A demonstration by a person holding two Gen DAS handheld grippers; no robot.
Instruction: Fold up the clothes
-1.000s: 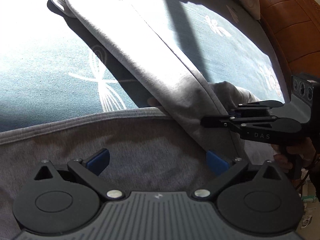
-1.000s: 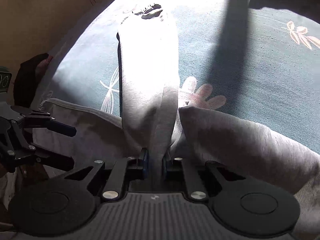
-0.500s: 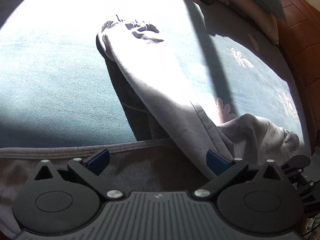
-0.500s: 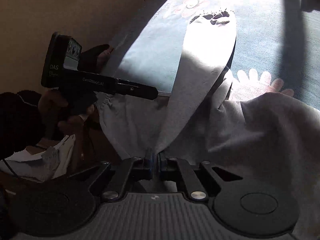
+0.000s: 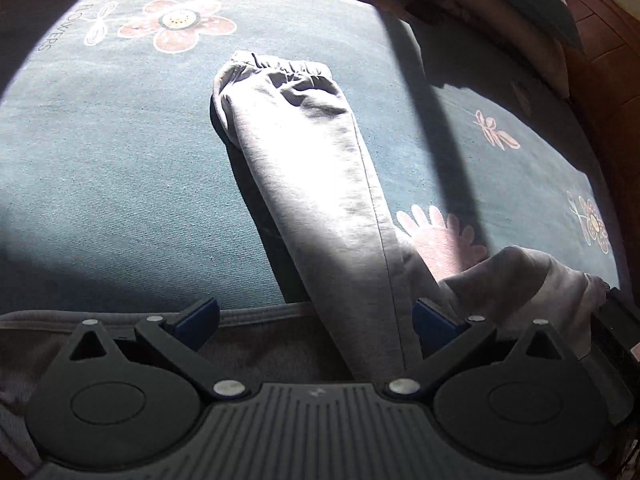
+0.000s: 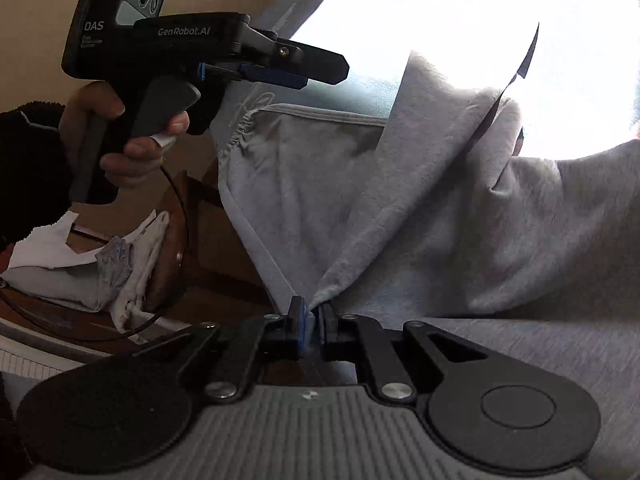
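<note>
Grey sweatpants [image 5: 312, 168] lie on a blue flowered bedspread [image 5: 100, 168]. One leg runs away from me to its gathered cuff [image 5: 280, 68]. My left gripper [image 5: 316, 318] is open, its blue pads [image 5: 196, 316] wide apart over the waistband [image 5: 256, 314], and the leg passes between them untouched by either pad. My right gripper [image 6: 308, 320] is shut on a pinch of the sweatpants [image 6: 360, 200], which rise from it in a taut fold. In the right wrist view the left gripper [image 6: 324, 72] hovers above the waistband corner [image 6: 240, 128], held by a hand [image 6: 132, 152].
Pillows [image 5: 520, 12] line the far side of the bed, with brown wood [image 5: 600, 60] behind them. Beside the bed, low in the right wrist view, a round brown container [image 6: 168, 264] holds white and grey cloths [image 6: 60, 256].
Both grippers have drawn back towards the near edge of the bed, bringing the whole leg and its cuff into view. The right gripper has pulled its pinch of cloth up and back, keeping its hold.
</note>
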